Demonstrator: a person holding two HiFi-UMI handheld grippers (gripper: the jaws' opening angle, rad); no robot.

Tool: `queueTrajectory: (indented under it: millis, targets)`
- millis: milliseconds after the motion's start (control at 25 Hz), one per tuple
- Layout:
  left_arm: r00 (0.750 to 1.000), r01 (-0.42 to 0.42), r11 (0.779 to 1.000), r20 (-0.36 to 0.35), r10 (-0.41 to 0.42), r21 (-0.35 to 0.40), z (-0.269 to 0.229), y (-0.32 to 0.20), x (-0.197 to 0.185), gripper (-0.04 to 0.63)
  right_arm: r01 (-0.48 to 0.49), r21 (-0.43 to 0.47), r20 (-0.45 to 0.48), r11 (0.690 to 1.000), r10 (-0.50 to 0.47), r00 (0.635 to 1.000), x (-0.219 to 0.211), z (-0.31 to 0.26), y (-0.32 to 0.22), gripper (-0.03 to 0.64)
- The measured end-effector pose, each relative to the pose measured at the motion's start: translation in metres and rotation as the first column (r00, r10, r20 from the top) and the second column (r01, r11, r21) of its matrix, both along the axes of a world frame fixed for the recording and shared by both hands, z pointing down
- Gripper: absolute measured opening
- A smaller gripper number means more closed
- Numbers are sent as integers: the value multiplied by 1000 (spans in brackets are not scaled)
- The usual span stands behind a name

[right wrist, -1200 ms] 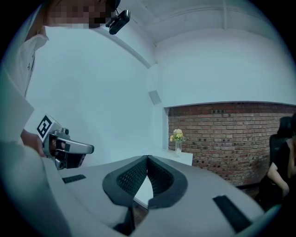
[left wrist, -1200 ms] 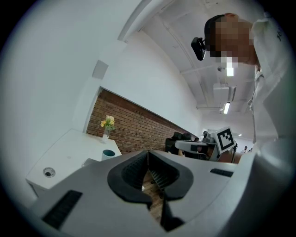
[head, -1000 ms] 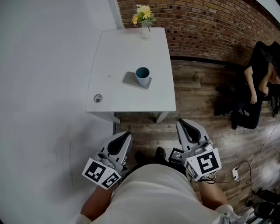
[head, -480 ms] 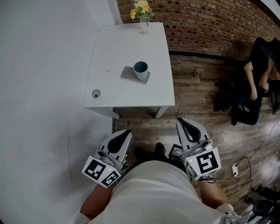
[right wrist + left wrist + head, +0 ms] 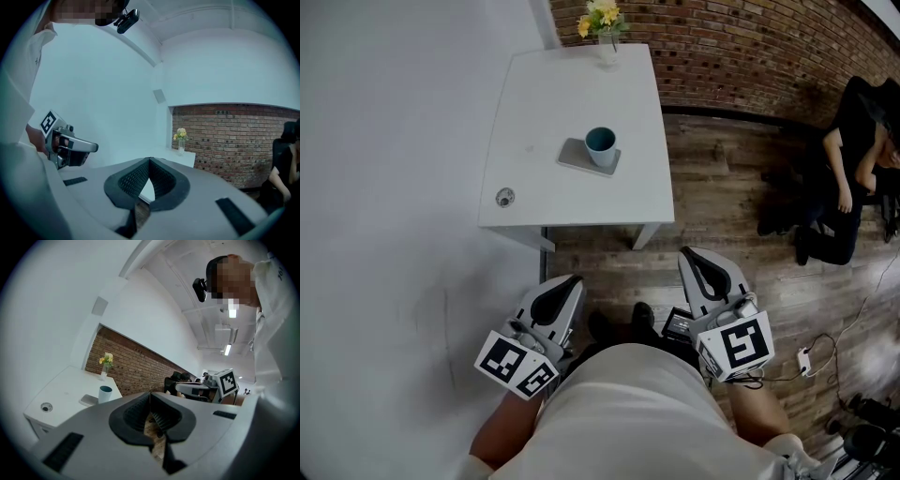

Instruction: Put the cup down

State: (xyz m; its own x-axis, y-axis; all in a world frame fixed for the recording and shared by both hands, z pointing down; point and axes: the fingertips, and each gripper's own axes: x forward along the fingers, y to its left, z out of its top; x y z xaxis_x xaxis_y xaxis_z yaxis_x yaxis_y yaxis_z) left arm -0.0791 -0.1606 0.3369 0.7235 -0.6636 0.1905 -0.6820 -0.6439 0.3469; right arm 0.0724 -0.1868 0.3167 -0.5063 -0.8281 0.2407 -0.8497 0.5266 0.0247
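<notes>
A pale blue cup with a dark teal inside stands upright on a small grey coaster in the middle of the white table. It also shows in the left gripper view as the cup. My left gripper and right gripper hang low in front of my body, well short of the table, over the wooden floor. Both are shut with nothing between the jaws. The left gripper and right gripper each show their tips touching.
A glass vase of yellow flowers stands at the table's far edge by the brick wall. A small round metal fitting sits near the table's front left corner. A person in black sits to the right. Cables lie on the floor.
The table with the cup has slid slightly up and away in the head view, as I stand a little further back. Both grippers keep their places, shut.
</notes>
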Motion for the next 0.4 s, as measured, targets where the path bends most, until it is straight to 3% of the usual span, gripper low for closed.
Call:
queueTrajectory:
  millis: [400]
  targets:
    - [1000, 4, 1000, -2, -4, -1, 1, 1, -1, 14, -1, 0, -5, 1000, 1, 1000, 1, 2, 0, 11]
